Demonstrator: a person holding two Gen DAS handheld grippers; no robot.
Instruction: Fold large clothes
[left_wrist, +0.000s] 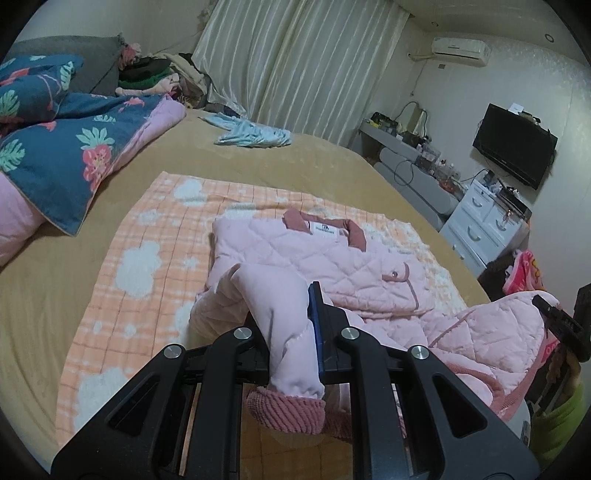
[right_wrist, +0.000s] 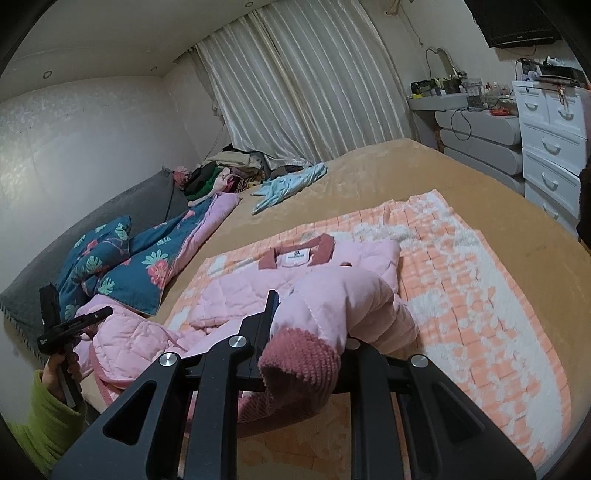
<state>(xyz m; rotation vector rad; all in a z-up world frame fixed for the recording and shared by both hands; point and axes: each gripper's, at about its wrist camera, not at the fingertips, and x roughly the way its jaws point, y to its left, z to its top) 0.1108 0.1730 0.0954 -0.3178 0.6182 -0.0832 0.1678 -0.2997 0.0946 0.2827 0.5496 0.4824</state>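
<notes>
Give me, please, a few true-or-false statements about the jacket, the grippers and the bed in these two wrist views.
1. The left gripper is shut on a sleeve of the pink quilted jacket. True.
2. The right gripper hangs open with nothing in it. False: it is shut on the other sleeve, near its darker ribbed cuff.
3. The jacket lies on an orange-and-white checked blanket. True.
4. The jacket's collar points toward the cameras. False: it lies at the far end, toward the curtains.
5. A light blue garment lies on top of the jacket. False: it lies apart, farther up the bed.
</notes>
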